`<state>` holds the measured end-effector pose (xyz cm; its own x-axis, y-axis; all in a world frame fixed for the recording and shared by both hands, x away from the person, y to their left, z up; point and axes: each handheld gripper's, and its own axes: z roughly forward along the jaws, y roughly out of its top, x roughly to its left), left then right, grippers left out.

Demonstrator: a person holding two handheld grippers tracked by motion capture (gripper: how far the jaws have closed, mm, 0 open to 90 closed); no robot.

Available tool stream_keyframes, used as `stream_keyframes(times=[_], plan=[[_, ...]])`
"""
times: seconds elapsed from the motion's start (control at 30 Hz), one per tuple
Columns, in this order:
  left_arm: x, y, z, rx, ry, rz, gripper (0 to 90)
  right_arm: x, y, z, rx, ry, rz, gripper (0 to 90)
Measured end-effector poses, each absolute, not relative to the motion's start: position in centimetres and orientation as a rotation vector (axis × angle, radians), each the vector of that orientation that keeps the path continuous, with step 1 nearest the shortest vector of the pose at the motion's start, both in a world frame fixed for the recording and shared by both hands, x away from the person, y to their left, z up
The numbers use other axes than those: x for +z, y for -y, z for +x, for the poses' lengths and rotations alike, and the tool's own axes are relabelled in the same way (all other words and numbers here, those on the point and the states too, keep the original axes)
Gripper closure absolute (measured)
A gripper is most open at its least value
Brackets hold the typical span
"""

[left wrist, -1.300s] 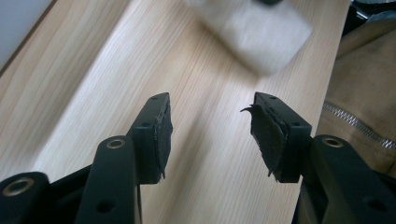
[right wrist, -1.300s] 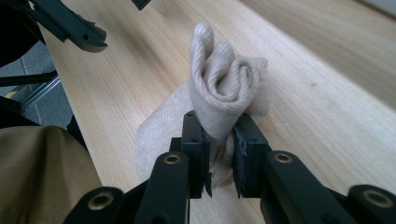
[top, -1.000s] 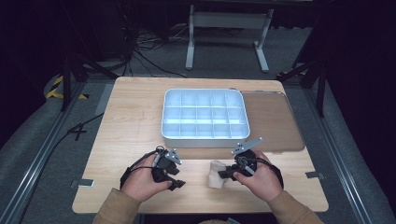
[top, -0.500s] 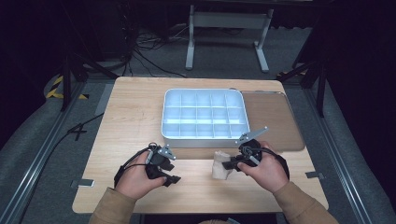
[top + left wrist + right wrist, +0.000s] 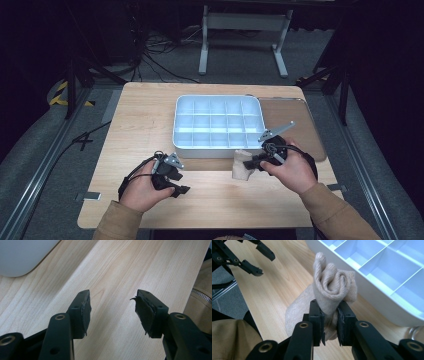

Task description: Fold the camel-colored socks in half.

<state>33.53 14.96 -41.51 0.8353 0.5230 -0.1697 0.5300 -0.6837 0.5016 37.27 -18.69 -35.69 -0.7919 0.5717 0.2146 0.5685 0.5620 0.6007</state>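
Note:
A beige rolled sock [image 5: 334,287] is pinched between the jaws of my right gripper [image 5: 329,315], lifted just off the wood beside the near wall of a white compartment tray [image 5: 372,287]. From above, the sock [image 5: 242,165] hangs left of my right gripper [image 5: 256,161], in front of the tray [image 5: 218,145]. My left gripper [image 5: 179,183] sits low at the front left of the table, open, with bare wood between its pads [image 5: 83,312]. In its own view the left gripper [image 5: 112,311] holds nothing.
A brown mat [image 5: 295,125] lies under and right of the tray. The wooden table [image 5: 130,130] has free room on its left half. Its front edge is close to both hands. Dark floor, cables and a stand surround the table.
My right gripper has carried the sock up and forward, closer to the tray's near wall. The left gripper has drifted slightly left and back, staying open.

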Motion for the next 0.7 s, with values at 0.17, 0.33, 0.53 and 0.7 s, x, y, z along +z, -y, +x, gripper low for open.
stream_keyframes(times=[0.17, 0.33, 0.53, 0.7], plan=[[-41.5, -15.0, 33.5, -0.019, -0.776, 2.465, 46.8, -35.0, 19.0, 37.9, 1.051, -2.767, 1.010, 76.7], [-41.5, -15.0, 33.5, -0.010, -0.770, 2.463, 46.9, -34.5, 19.5, 38.9, 1.029, -2.771, 1.014, 76.7], [-41.5, -15.1, 33.5, -0.012, -0.771, 2.461, 46.8, -34.0, 19.9, 40.1, 0.988, -2.766, 1.009, 76.6], [-41.5, -15.1, 33.5, -0.010, -0.768, 2.466, 46.7, -33.5, 20.4, 41.0, 0.998, -2.744, 1.019, 76.5]])
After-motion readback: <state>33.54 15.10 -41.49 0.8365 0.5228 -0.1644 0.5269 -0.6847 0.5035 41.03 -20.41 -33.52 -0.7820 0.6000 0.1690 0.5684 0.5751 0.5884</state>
